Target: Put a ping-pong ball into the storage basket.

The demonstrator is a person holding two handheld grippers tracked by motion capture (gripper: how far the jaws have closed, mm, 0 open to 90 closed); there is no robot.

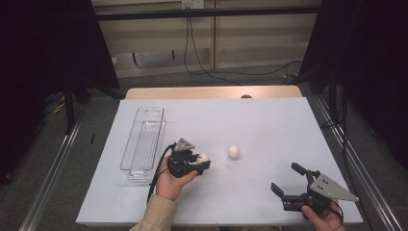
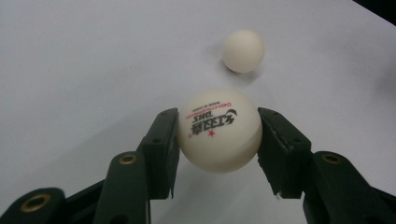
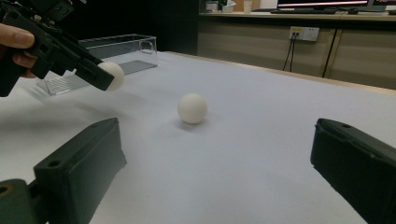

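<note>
Pinched between the left gripper (image 2: 217,140)'s jaws, the printed ball (image 2: 218,129) hangs just above the table (image 1: 269,120); carry it level to the clear tray (image 1: 144,139) on that gripper's far side, keeping the squeeze. Right gripper (image 1: 288,180) idles spread wide, the second ball (image 1: 233,151) ahead of it

Lab: black curtains (image 1: 43,48), metal frame (image 1: 207,13), monitors (image 3: 327,3).
</note>
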